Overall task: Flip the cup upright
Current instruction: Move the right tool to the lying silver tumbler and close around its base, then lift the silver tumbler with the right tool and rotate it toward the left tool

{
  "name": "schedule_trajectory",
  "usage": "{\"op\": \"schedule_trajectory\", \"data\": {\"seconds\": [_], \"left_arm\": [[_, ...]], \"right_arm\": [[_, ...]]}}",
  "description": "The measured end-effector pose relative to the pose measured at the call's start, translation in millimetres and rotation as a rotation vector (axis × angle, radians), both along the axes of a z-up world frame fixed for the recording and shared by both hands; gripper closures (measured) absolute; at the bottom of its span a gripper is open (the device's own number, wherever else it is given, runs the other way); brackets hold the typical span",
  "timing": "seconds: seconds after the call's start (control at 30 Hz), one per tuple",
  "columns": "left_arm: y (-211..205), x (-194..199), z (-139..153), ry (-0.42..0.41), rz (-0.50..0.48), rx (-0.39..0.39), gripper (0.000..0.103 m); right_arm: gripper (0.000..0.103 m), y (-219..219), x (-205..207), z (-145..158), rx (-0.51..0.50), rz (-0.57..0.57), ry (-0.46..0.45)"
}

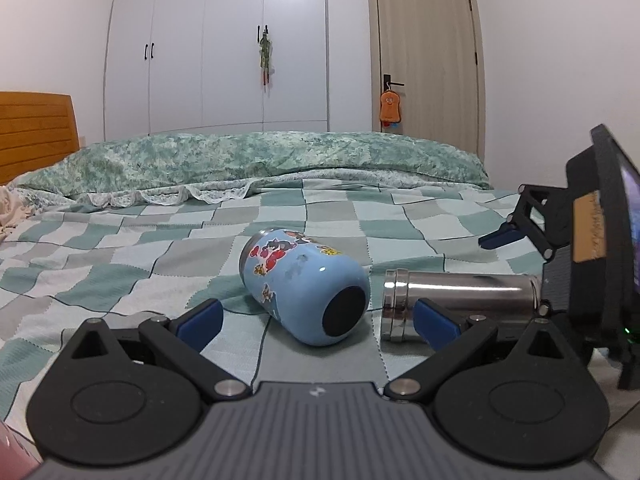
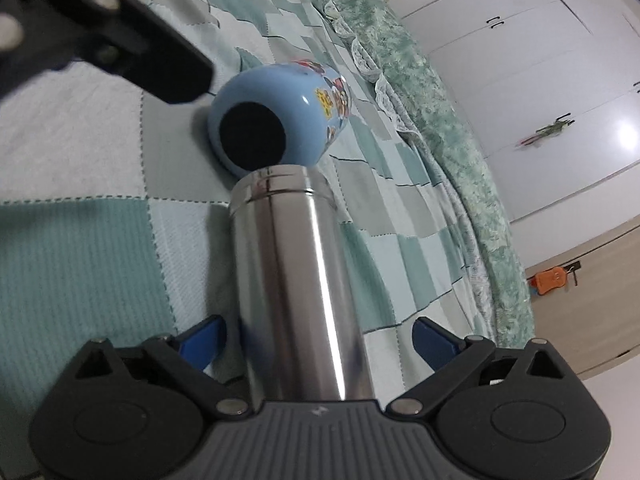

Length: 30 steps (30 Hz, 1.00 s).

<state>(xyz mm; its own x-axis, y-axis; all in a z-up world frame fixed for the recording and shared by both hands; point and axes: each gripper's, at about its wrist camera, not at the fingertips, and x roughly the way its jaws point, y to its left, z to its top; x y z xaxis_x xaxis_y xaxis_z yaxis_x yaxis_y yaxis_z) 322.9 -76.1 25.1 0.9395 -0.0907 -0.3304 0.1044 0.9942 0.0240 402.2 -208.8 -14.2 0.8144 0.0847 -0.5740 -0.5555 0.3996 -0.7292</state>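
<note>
The steel cup (image 2: pixel 296 280) is lying on its side on the bed (image 2: pixel 100 264), so the right gripper (image 2: pixel 316 340) is straddling its base end, spread wide; the left gripper (image 1: pixel 316 318), equally wide, is facing the blue cup (image 1: pixel 304 280), also toppled.

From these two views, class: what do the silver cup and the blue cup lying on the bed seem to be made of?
Silver cup: probably stainless steel, polished; it shows mirror-like streaks and a seamed band near one end.
Blue cup: glossy painted or enamelled shell, possibly metal beneath; sharp highlight, cartoon prints, matte black disc on its end. Uncertain.
</note>
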Motion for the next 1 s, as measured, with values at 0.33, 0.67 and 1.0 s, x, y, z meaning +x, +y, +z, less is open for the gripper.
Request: {"op": "schedule_trajectory", "data": {"seconds": [0.33,0.67,1.0], "left_arm": [[0,-8,6,-0.032,-0.009,-0.009,0.000],[-11,-46,29,-0.100,-0.012,0.022,0.000],[-5,-119,65,-0.131,-0.045,0.032,0.000]], "right_arm": [[0.040,-2,-9,1,-0.007,0.092,0.035],[0.042,-10,-67,33,0.031,0.172,-0.114],[0.042,-15,-172,68,0.086,0.279,-0.122]]}}
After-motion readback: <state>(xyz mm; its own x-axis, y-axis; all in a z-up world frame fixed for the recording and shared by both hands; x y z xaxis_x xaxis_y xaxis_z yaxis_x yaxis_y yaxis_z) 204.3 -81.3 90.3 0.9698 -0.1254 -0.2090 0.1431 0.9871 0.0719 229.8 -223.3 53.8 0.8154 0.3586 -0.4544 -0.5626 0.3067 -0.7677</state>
